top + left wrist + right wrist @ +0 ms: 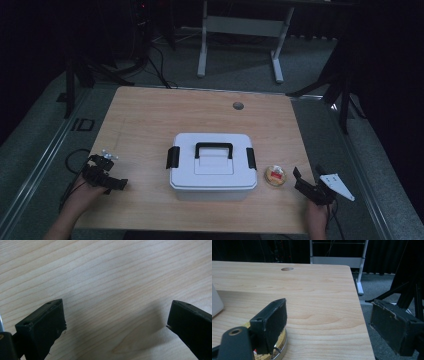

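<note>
A: Sitting at the middle of the pale wooden table (150, 115), near its front edge: a white plastic storage box (212, 167) with a black carry handle (214, 148) on the lid and 2 black side latches, 1 at each short end (173, 157). Lid on, latches down against the sides.

B: And to the right of that box?

A: Just beside its right end, not touching: a small round shallow tin with a clear lid (275, 176), something orange and red inside. Too small to tell what.

B: Right gripper (305, 181)?

A: Right of the box, just beyond the tin, over the table's right edge. Jaws spread wide, gripping nothing. Seen from the right gripper view (328, 325), 1 jaw standing in front of the tin (280, 346), the other out past the table edge over the grey floor.

B: Left gripper (111, 181)?

A: Left of the box, well apart from it, near the front left corner. Jaws wide apart there too (116, 322), bare wood grain between them, nothing held.

B: Anything farther off from the box?

A: Behind it, a round cable hole (238, 105) in the tabletop near the far edge.
</note>
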The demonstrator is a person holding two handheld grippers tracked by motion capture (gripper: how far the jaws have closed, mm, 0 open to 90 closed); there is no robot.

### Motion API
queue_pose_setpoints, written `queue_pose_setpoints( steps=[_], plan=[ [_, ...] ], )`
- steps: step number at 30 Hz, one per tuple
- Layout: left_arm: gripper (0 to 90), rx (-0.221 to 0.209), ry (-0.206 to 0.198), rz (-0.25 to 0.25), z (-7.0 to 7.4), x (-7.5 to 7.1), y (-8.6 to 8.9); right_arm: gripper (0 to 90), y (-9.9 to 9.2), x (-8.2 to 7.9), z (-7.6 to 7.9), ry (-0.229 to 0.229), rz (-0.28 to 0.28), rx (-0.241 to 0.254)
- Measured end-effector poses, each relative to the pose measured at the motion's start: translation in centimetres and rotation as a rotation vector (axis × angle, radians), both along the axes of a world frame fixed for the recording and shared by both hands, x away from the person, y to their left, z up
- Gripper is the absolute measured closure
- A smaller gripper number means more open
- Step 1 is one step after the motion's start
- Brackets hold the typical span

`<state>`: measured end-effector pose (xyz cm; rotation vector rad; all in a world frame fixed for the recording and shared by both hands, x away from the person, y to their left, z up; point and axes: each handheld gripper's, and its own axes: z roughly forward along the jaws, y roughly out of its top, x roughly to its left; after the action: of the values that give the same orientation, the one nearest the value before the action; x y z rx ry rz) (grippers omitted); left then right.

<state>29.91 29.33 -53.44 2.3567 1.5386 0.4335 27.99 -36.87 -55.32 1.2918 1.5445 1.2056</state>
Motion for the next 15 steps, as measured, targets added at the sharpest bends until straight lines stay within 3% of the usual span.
queue_pose_setpoints(
  steps=[2,7,15],
  plan=[
    [0.7,0.039,0.014,-0.037,0.1,0.1,0.2,13.8,0.0,0.0,0.0,0.0,0.0,0.0],
    [0.6,-0.005,0.098,-0.152,0.5,0.4,0.9,13.9,0.0,0.0,0.0,0.0,0.0,0.0],
    [0.7,0.012,0.188,-0.253,1.4,0.6,1.3,13.8,0.0,0.0,0.0,0.002,-0.001,-0.001]
  ],
)
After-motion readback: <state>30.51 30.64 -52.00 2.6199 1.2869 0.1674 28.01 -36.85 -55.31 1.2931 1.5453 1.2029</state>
